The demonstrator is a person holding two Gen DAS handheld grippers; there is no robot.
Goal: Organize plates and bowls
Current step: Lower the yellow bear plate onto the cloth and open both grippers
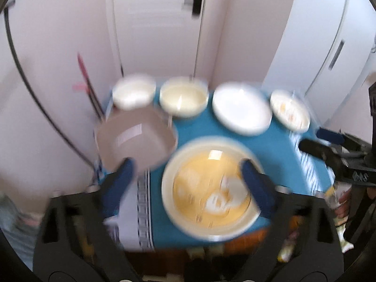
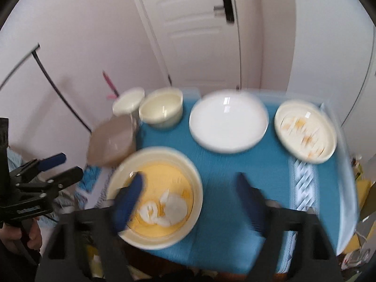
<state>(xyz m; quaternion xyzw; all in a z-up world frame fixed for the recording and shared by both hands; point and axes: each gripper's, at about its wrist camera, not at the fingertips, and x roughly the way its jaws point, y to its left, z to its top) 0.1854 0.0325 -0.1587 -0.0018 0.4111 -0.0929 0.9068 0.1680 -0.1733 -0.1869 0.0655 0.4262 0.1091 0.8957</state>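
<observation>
A big cream plate with a yellow centre (image 1: 199, 188) (image 2: 164, 176) lies at the near edge of the blue table mat (image 1: 204, 127) (image 2: 221, 169). Left of it stands a grey-brown square bowl (image 1: 136, 138) (image 2: 112, 141). Along the back are a white bowl (image 1: 134, 94) (image 2: 129, 103), a cream bowl (image 1: 184, 99) (image 2: 162, 110), a white plate (image 1: 242, 109) (image 2: 229, 121) and a patterned plate (image 1: 290, 110) (image 2: 305, 131). My left gripper (image 1: 188, 166) (image 2: 68, 164) hangs open above the yellow plate and square bowl, holding nothing. My right gripper (image 2: 190, 183) (image 1: 311, 138) is open too, empty, above the plate's right side.
White walls and a door (image 2: 199, 35) close in behind the small table. A black cable (image 1: 35, 94) and a pink stick (image 1: 84, 75) lean at the left wall. A hand (image 2: 30, 235) grips the left tool's handle. Both views are motion-blurred.
</observation>
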